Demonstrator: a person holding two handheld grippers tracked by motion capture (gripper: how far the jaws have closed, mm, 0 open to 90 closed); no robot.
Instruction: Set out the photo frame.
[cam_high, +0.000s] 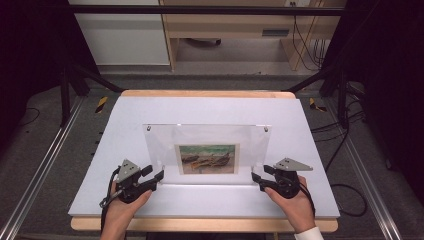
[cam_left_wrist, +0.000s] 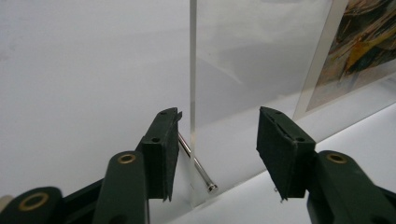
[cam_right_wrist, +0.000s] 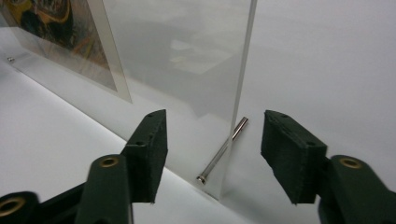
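Both claws gape, empty: left gripper (cam_high: 159, 176) at eight o'clock, right gripper (cam_high: 255, 178) at four, straddling the upright acrylic frame (cam_high: 207, 150) mid-table (cam_high: 210, 107). Clamp both edges evenly, clear of each metal pin (cam_left_wrist: 198, 166).

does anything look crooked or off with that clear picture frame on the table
Nothing stands out. The acrylic picture frame stands upright and square on the white board, its print level. Both grippers, left and right, are open at its lower corners.
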